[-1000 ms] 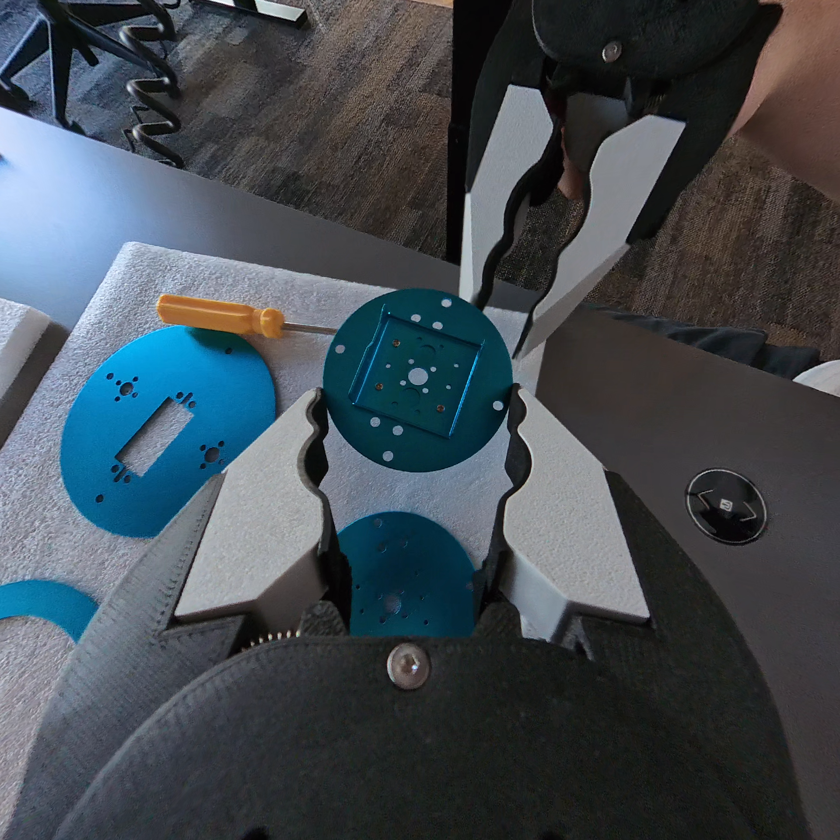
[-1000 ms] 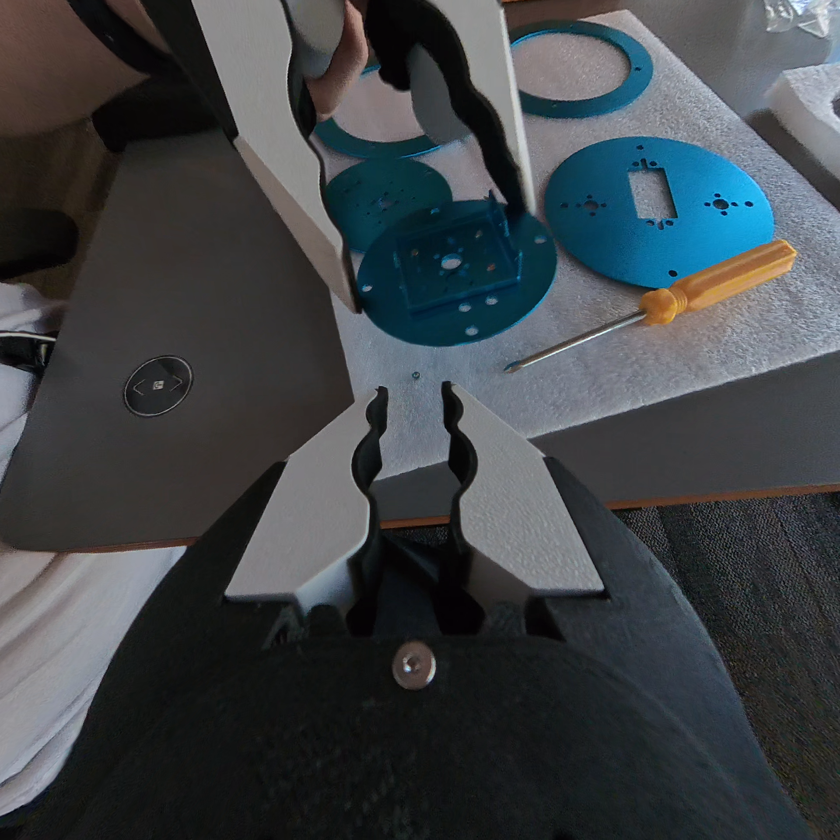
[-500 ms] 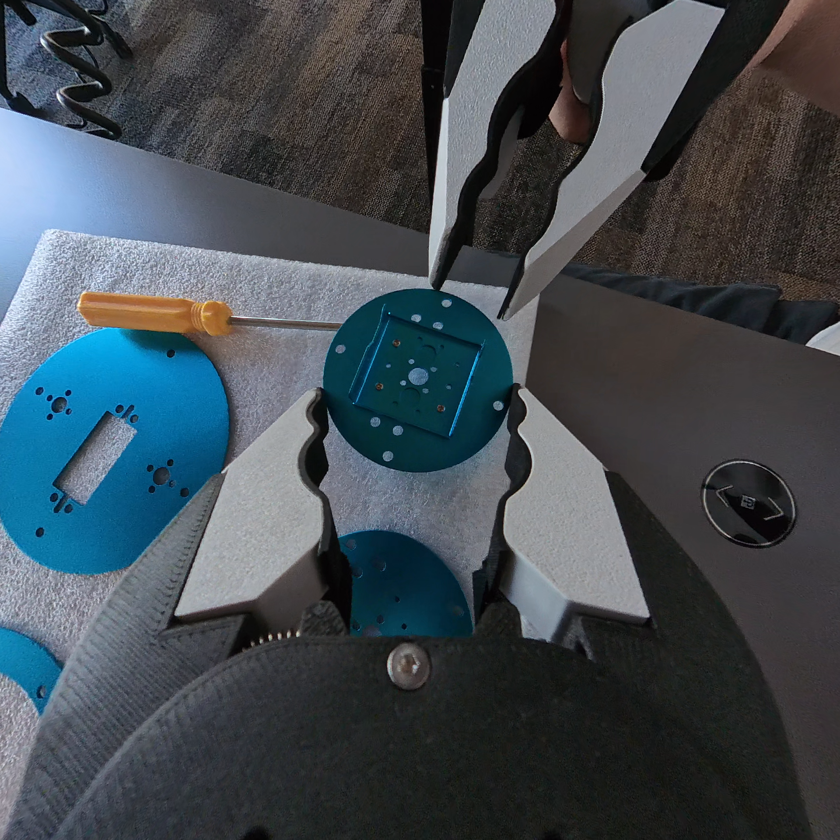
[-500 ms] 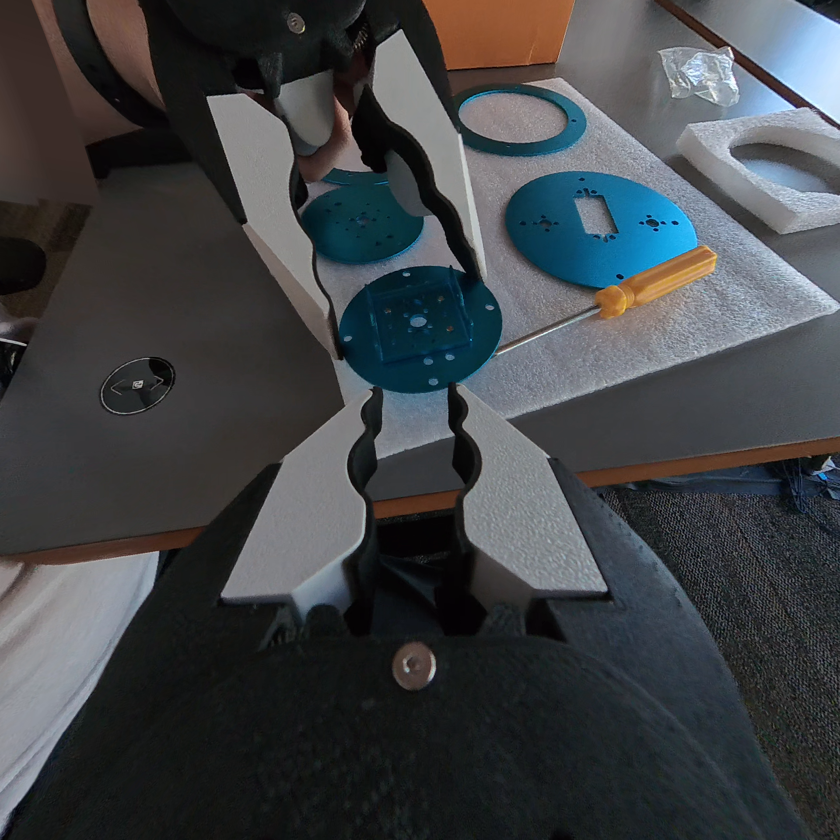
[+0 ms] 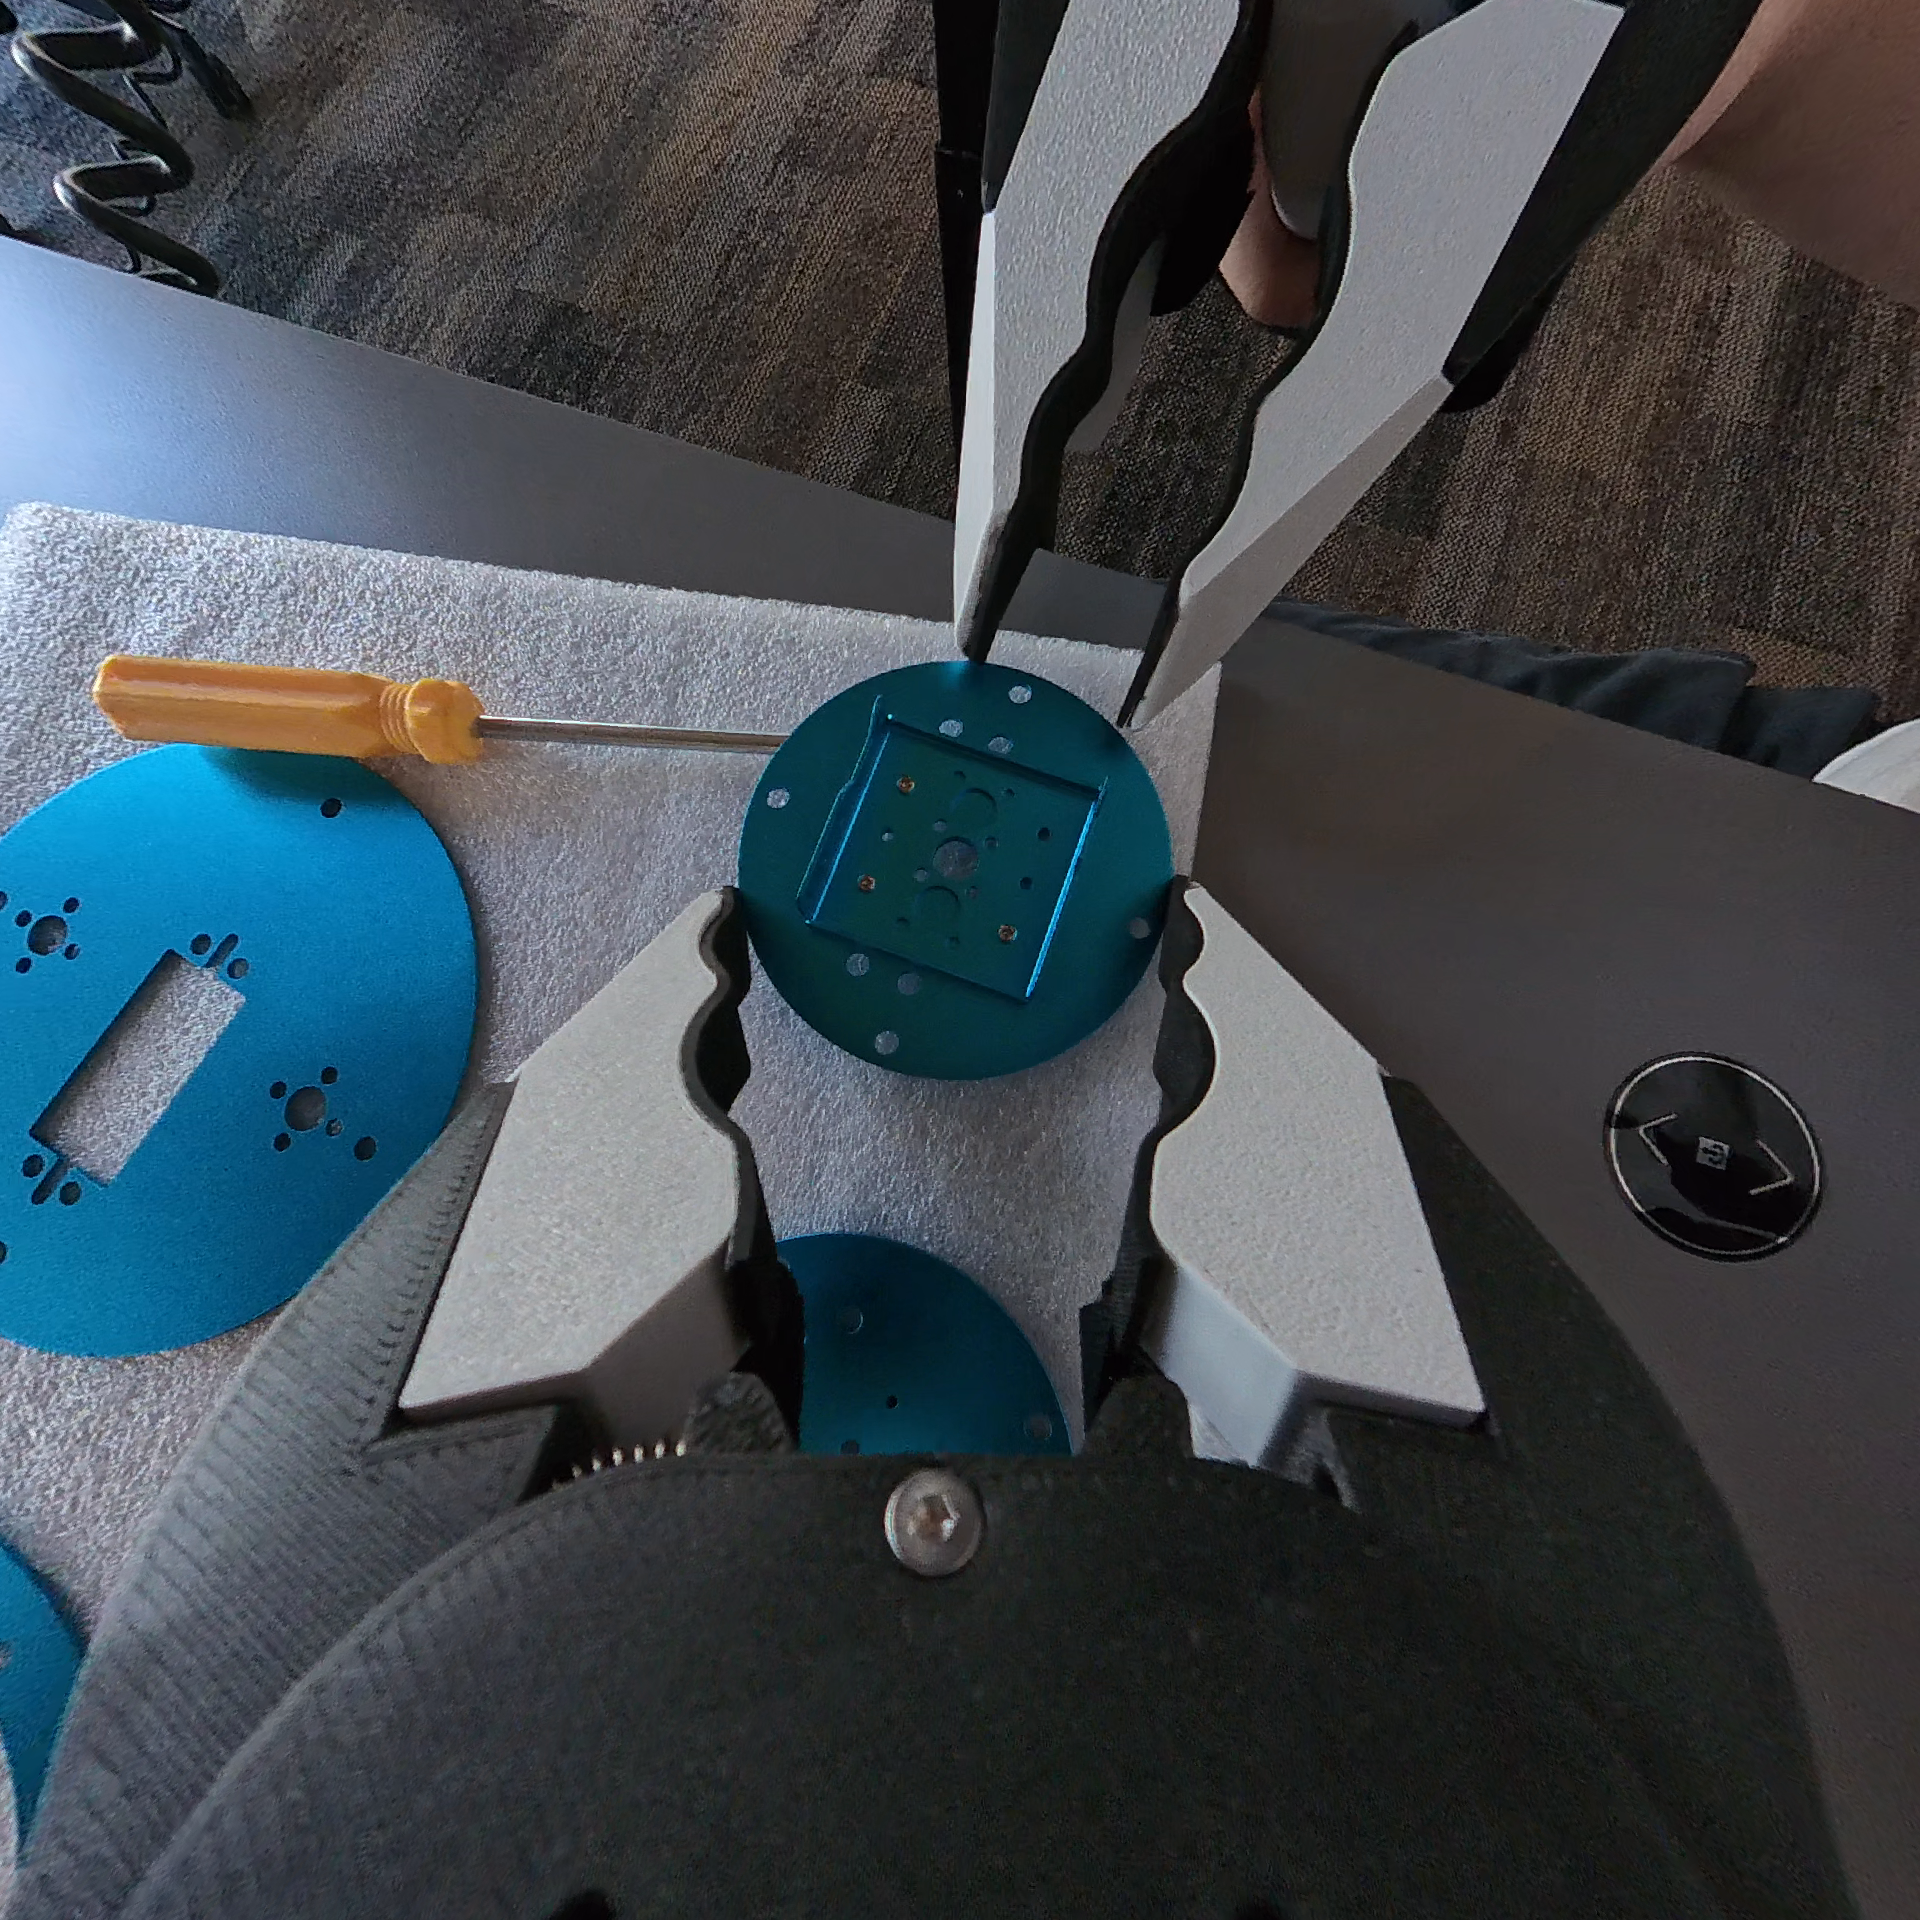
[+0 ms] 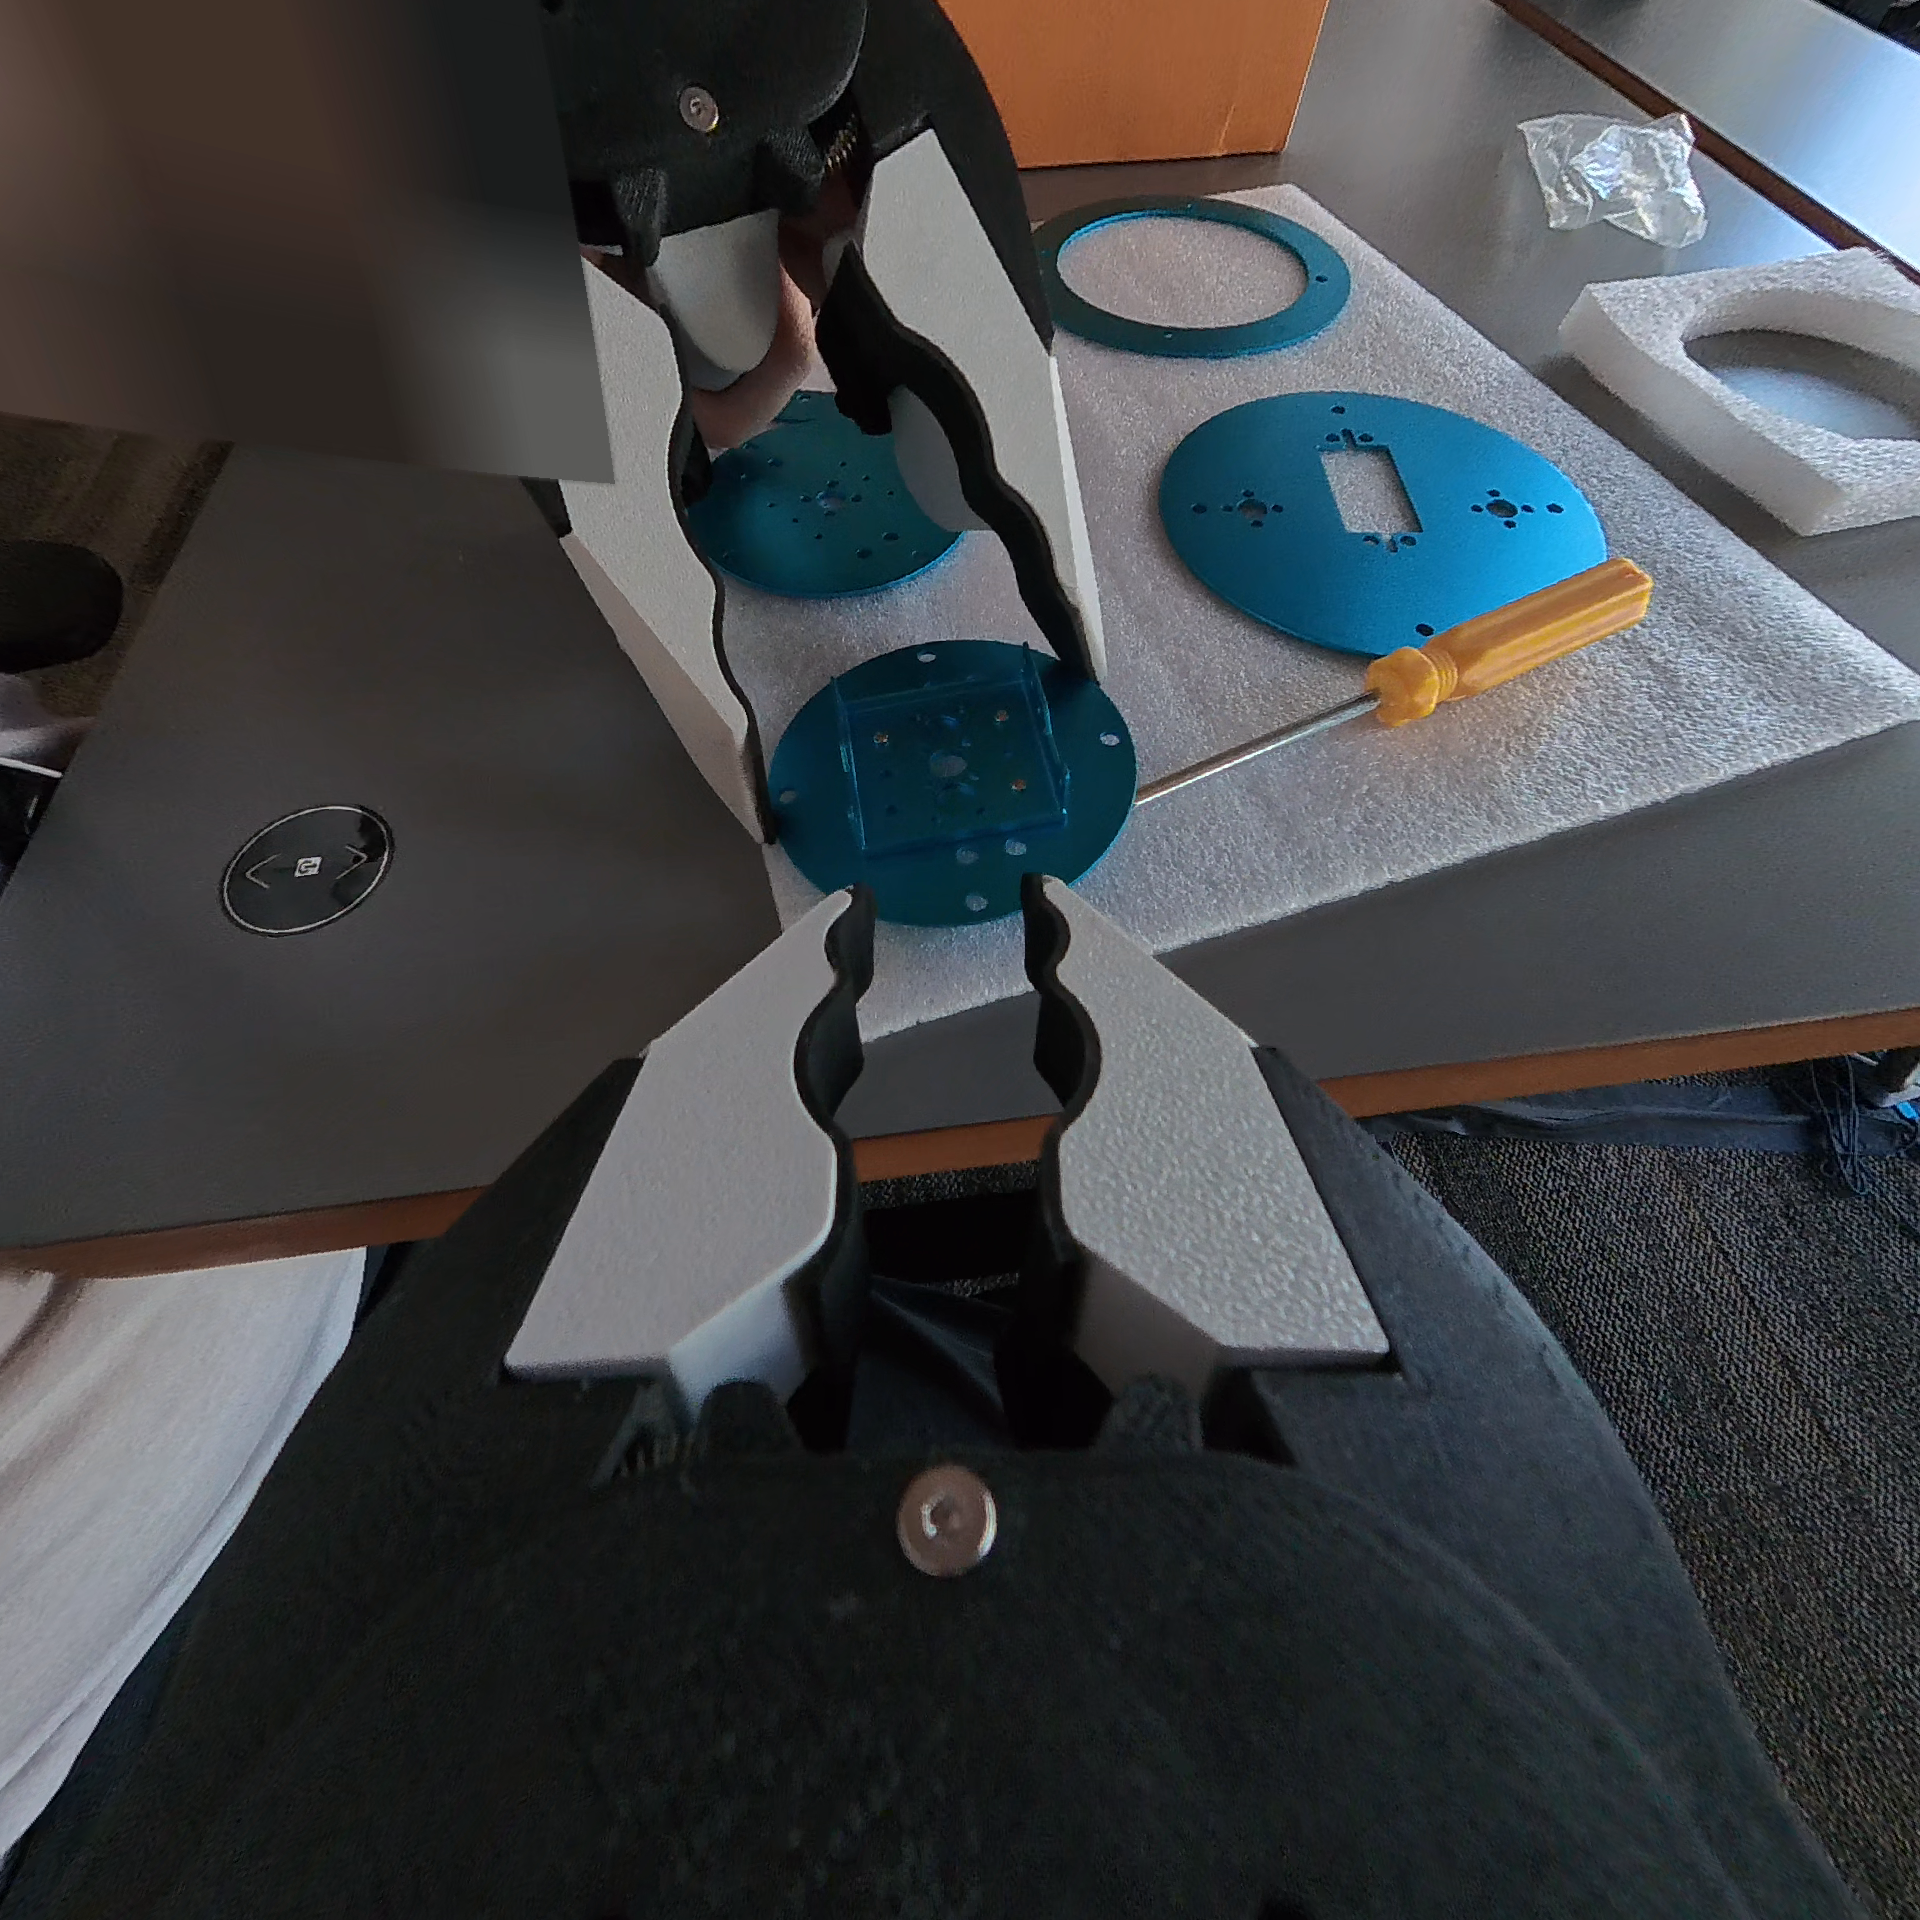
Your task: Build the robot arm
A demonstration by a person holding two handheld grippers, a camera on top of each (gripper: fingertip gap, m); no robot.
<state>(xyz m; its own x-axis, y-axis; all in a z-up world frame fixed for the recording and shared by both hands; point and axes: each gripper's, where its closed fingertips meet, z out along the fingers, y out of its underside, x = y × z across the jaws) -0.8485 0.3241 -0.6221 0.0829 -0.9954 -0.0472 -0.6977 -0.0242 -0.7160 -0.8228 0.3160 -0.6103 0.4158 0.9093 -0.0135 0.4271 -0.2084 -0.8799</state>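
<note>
A teal round disc with a raised square bracket [image 5: 956, 873] lies on a white foam sheet [image 5: 623, 831]. My left gripper [image 5: 954, 909] is open, with one fingertip at each side edge of the disc; I cannot tell if they touch it. My right gripper [image 6: 945, 899] is open by a narrow gap and empty, its tips just at the edge of the disc [image 6: 951, 779] that faces it. In the left wrist view the right gripper [image 5: 1055, 681] points down at the disc's far rim. An orange-handled screwdriver [image 5: 281, 712] lies with its tip by the disc.
A large blue plate with a rectangular cutout [image 6: 1382, 520], a smaller blue disc [image 6: 821, 520] and a blue ring [image 6: 1190, 281] lie on the foam. A white foam block [image 6: 1766, 395], crumpled plastic [image 6: 1616, 171] and a cardboard box [image 6: 1143, 73] stand behind. The dark desk [image 5: 1507, 883] has a round black inset [image 5: 1712, 1155]. There is about 4 cm between the tips of the two grippers. About 9 cm separates my left fingertips from the orange-handled screwdriver [image 5: 281, 712]. The right camera catches it too, in the right wrist view [image 6: 1500, 616].
My right gripper has shifted along the disc's rim and its view has pulled back and tilted up. My left gripper has stayed open around the disc.
</note>
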